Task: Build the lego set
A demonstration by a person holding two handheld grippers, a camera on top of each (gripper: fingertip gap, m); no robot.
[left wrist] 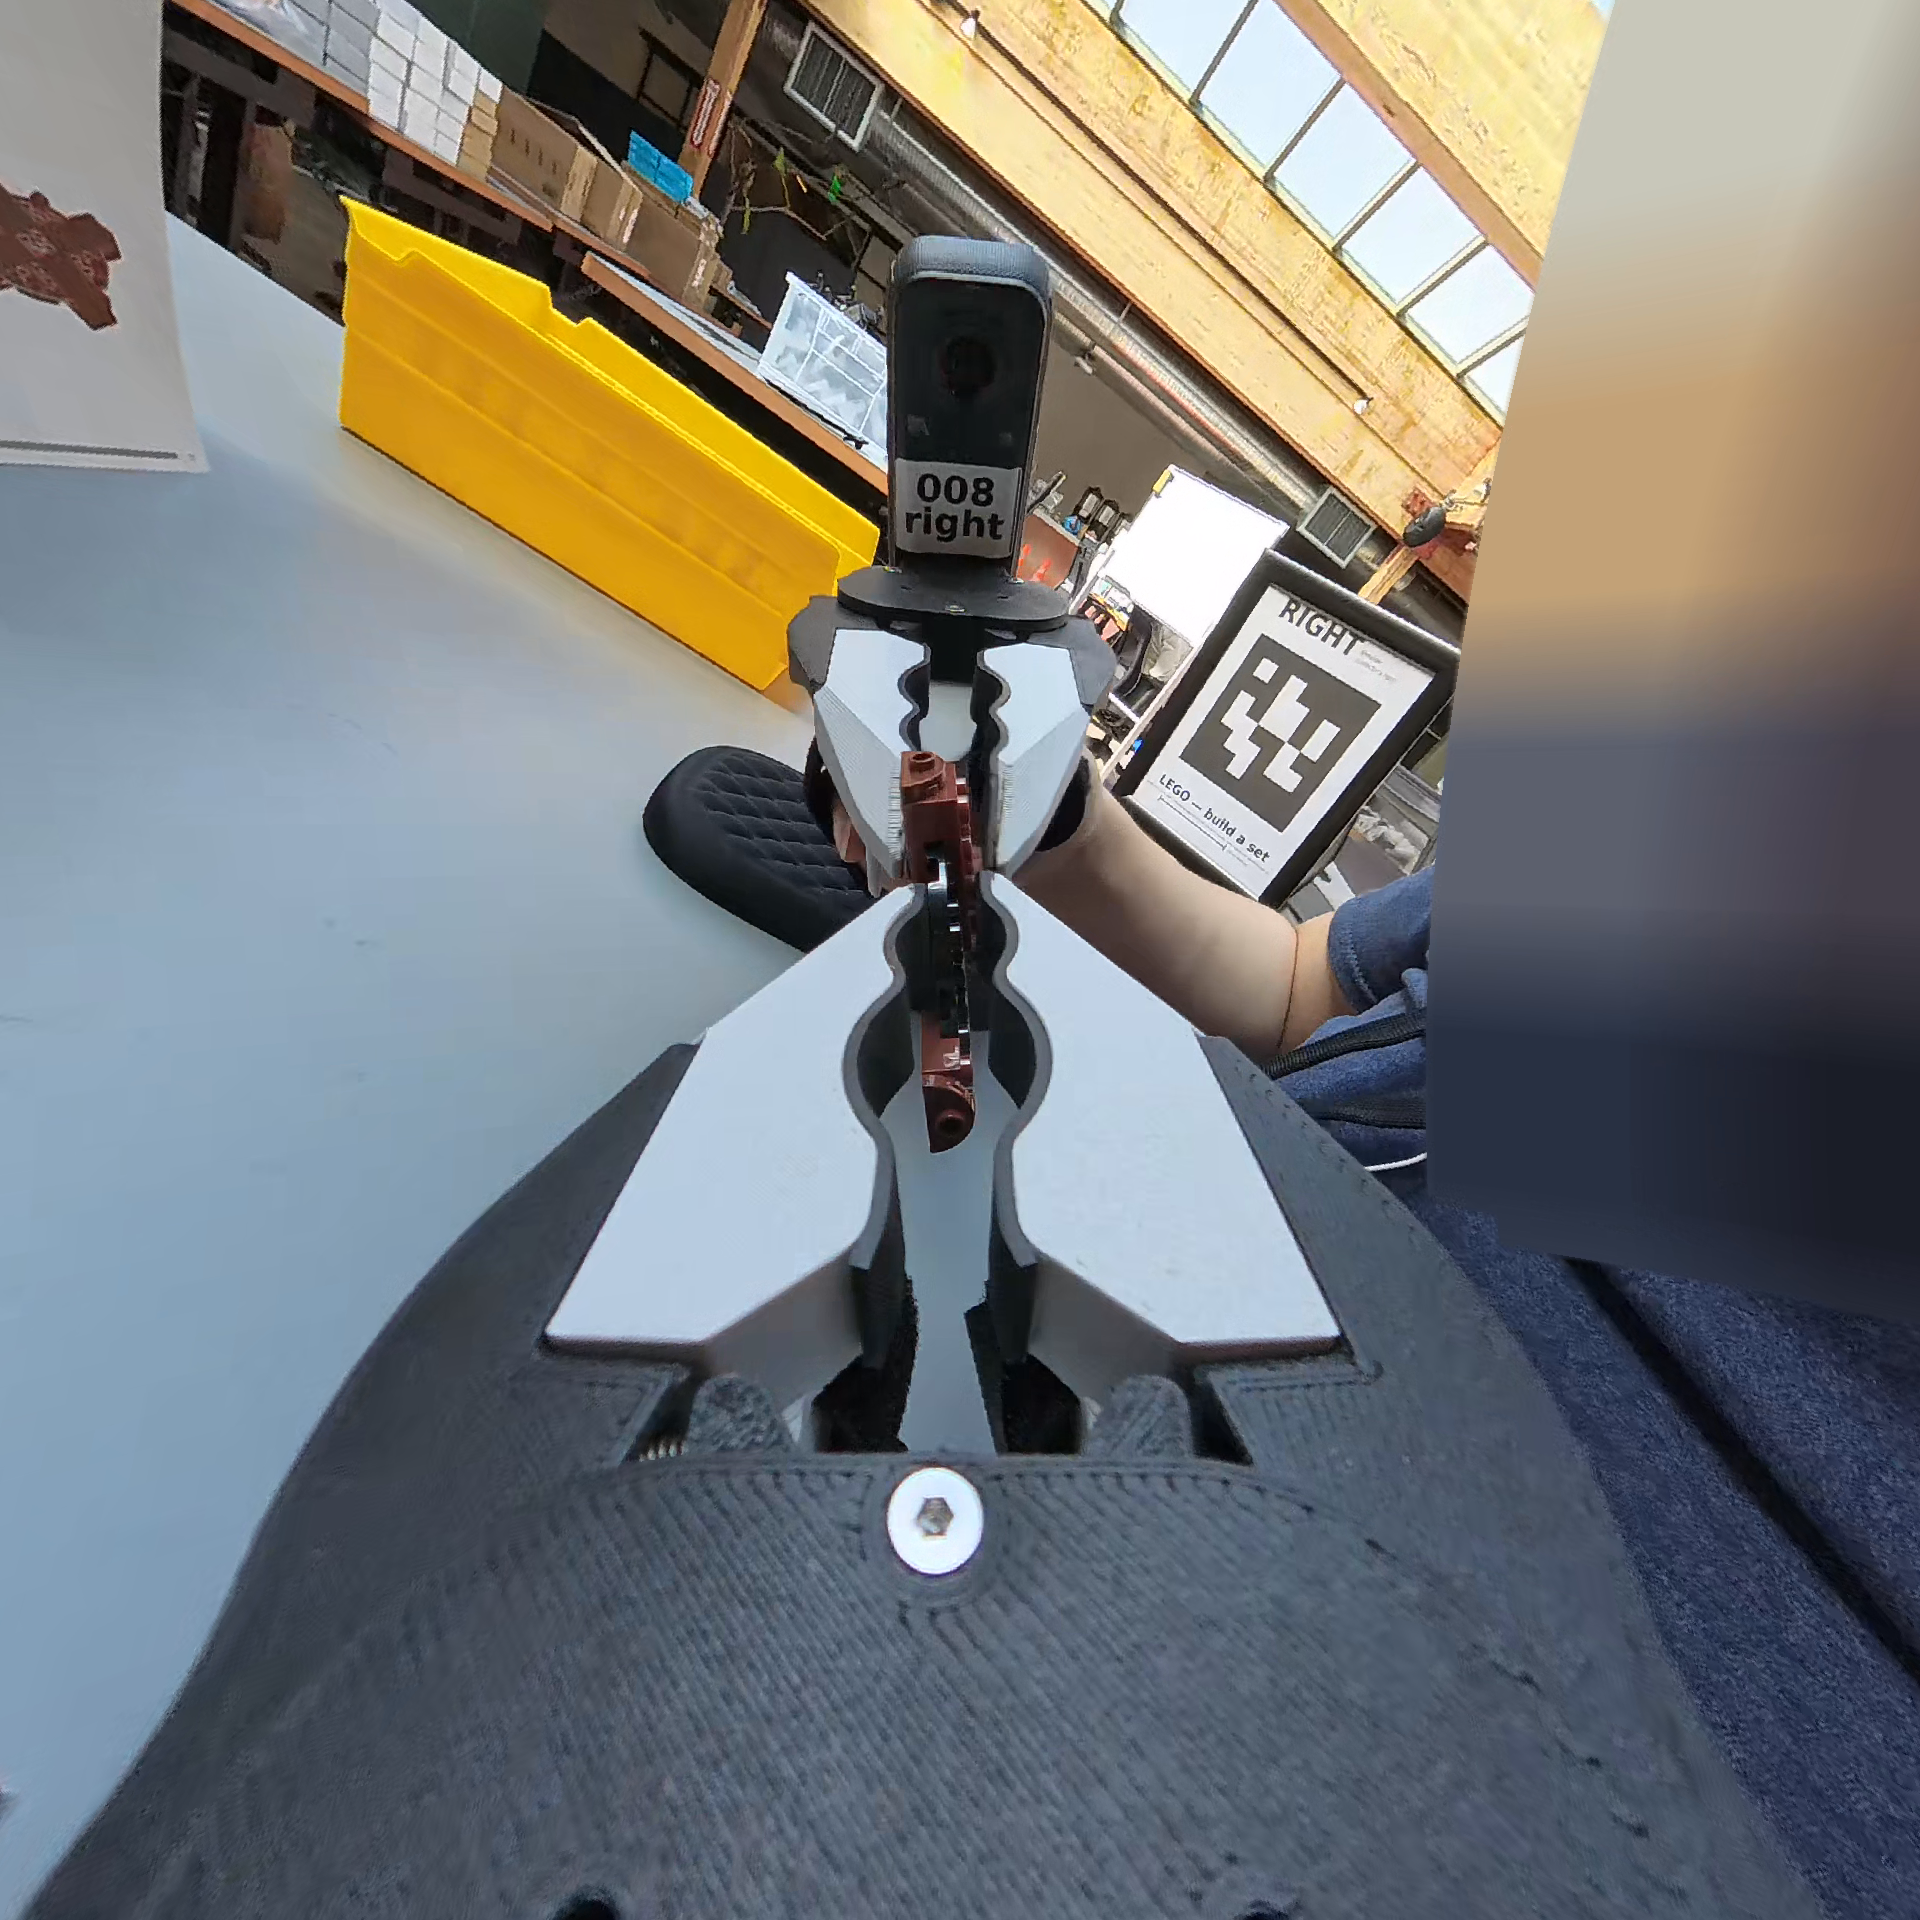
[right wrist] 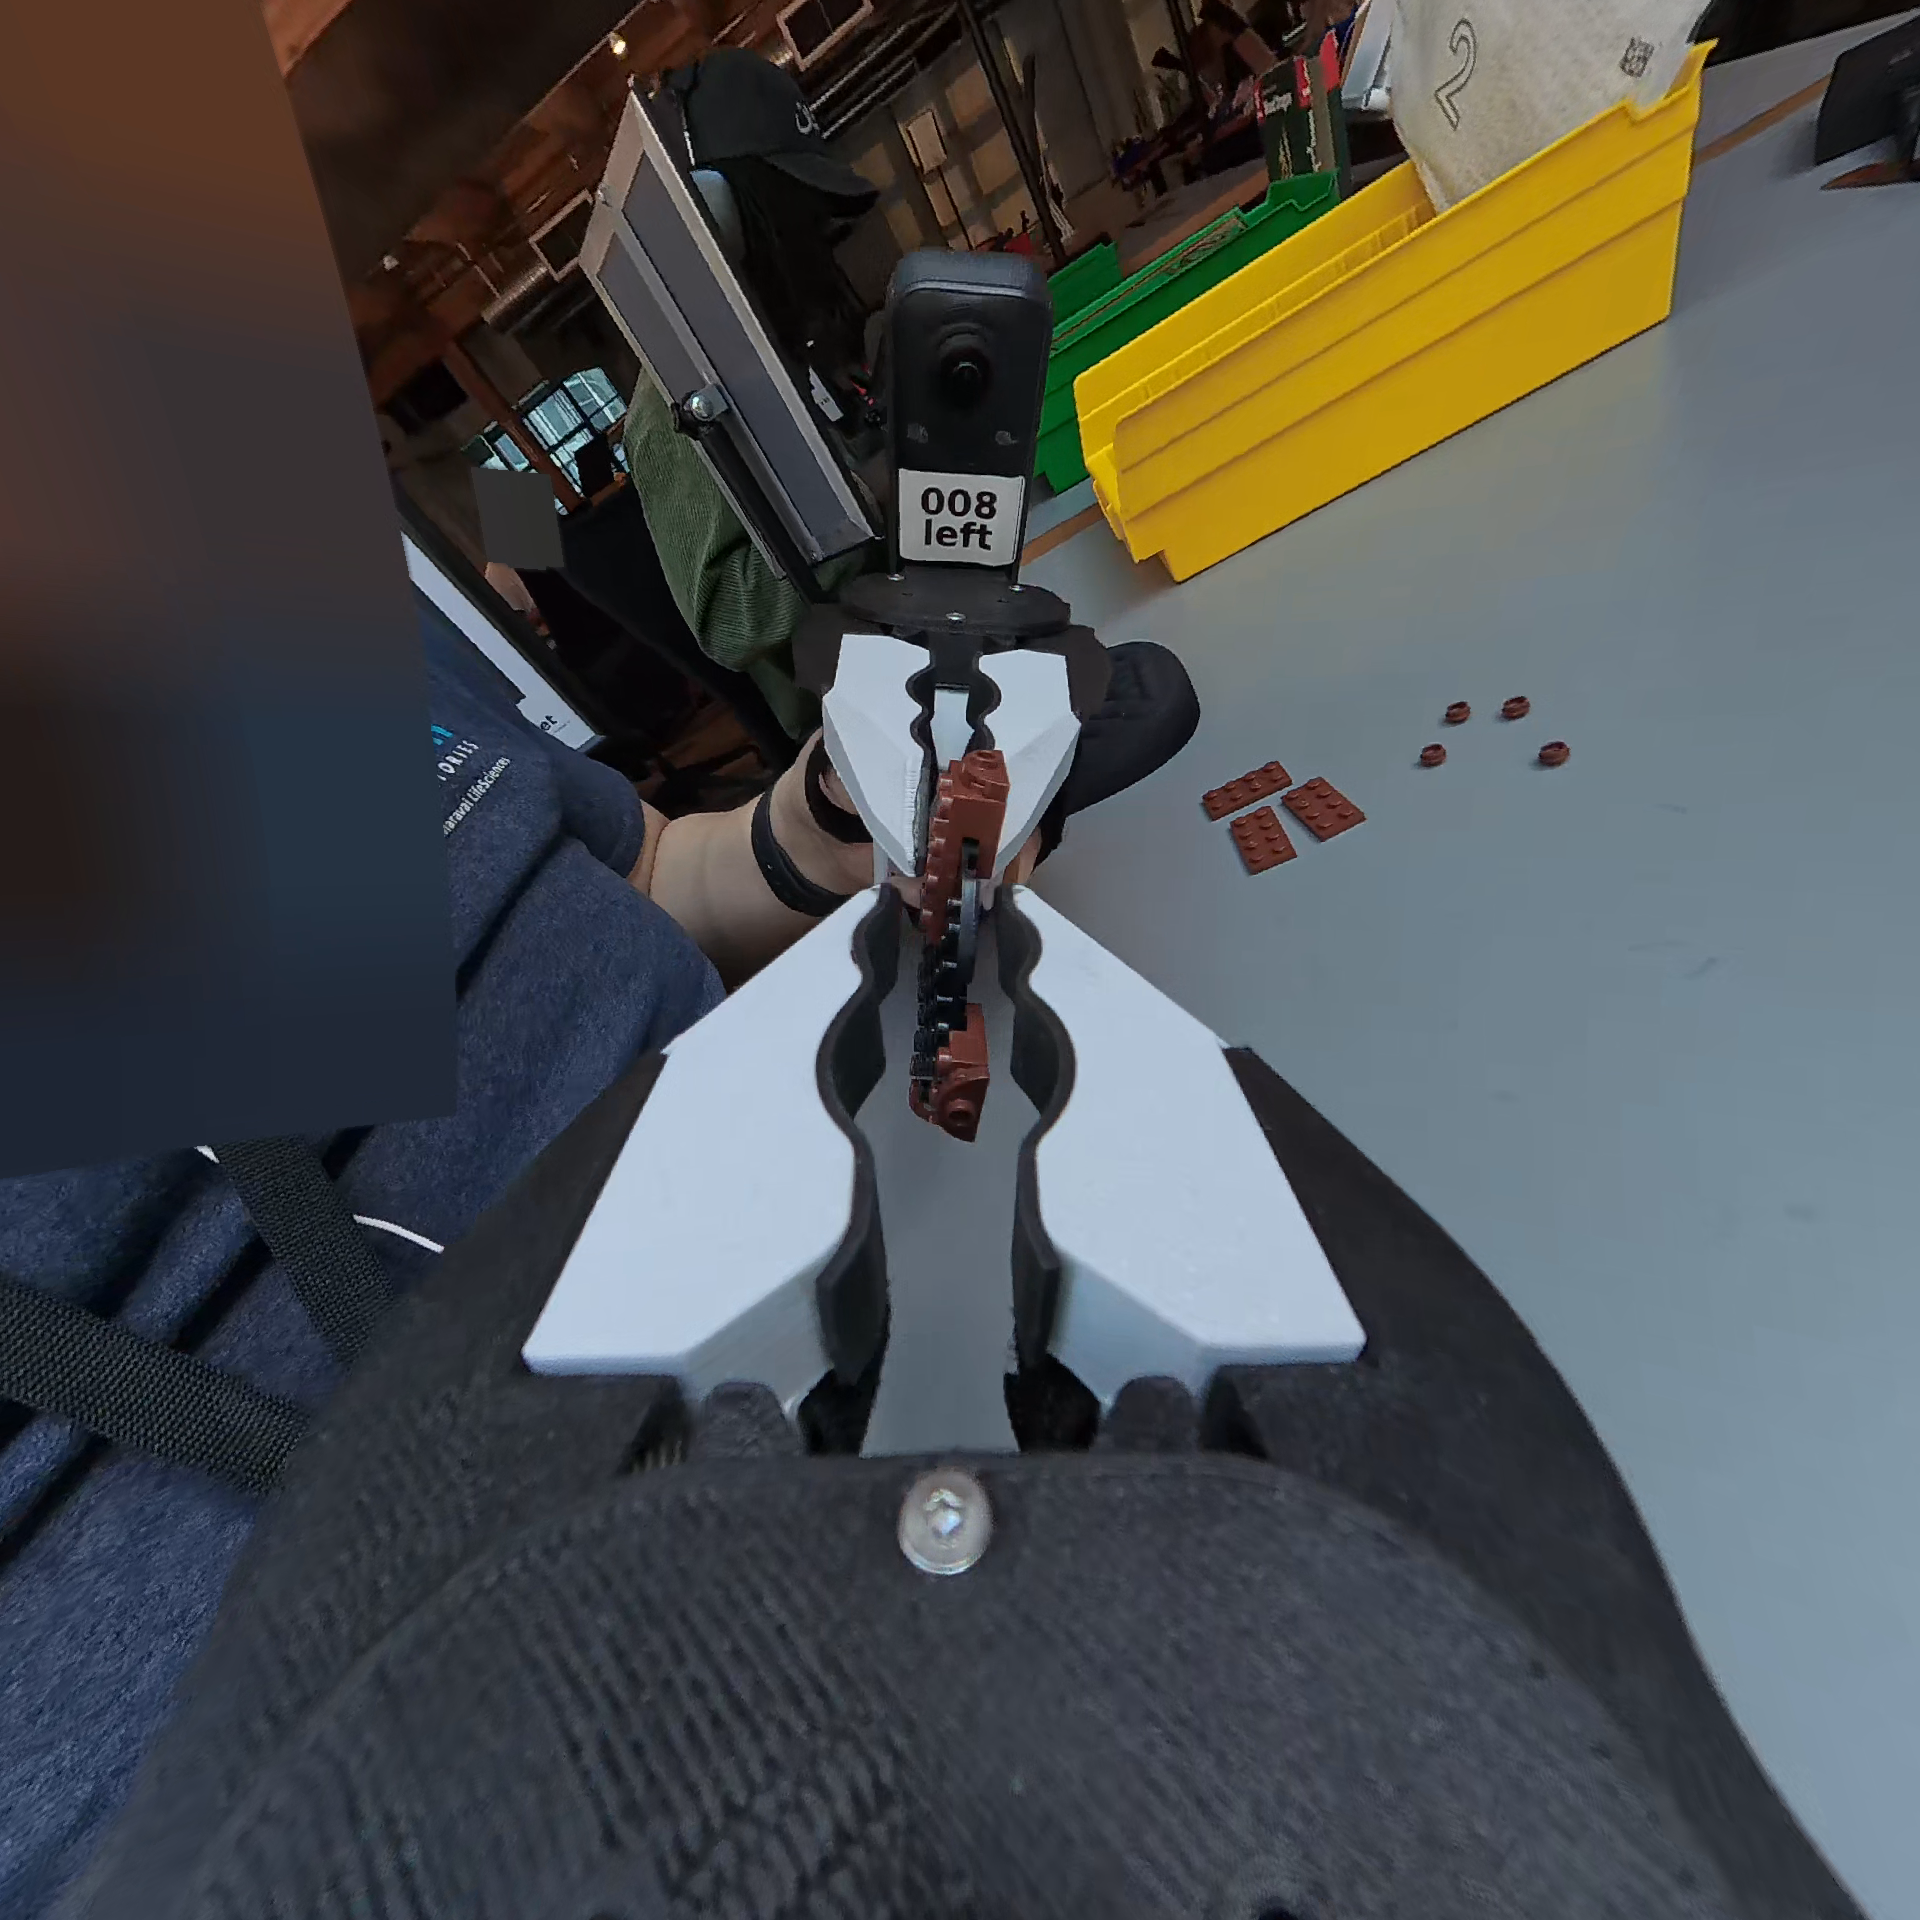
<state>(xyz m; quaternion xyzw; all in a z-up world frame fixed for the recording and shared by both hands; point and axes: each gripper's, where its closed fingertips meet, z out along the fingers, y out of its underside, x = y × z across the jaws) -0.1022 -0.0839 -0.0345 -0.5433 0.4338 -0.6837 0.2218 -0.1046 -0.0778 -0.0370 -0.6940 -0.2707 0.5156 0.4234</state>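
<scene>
Above a grey table (right wrist: 1558,1039), we hold a slim brown-and-black lego assembly (left wrist: 940,997) edge-on in mid-air, both tools clamped on it from opposite ends. Our left gripper (left wrist: 945,935) pinches the near end in its view, while the right gripper (right wrist: 951,935) closes on the other, tips almost meeting. Out on the table lie three brown plates (right wrist: 1280,816) and, just beyond them, four small round brown studs (right wrist: 1496,732), all apart from the build. A yellow bin (right wrist: 1382,353) stands farther back. We judge this a mid-build step: pressing or re-seating joined layers. The next move likely calls for one tool to let go, fetch a loose plate, and align its studs squarely.
</scene>
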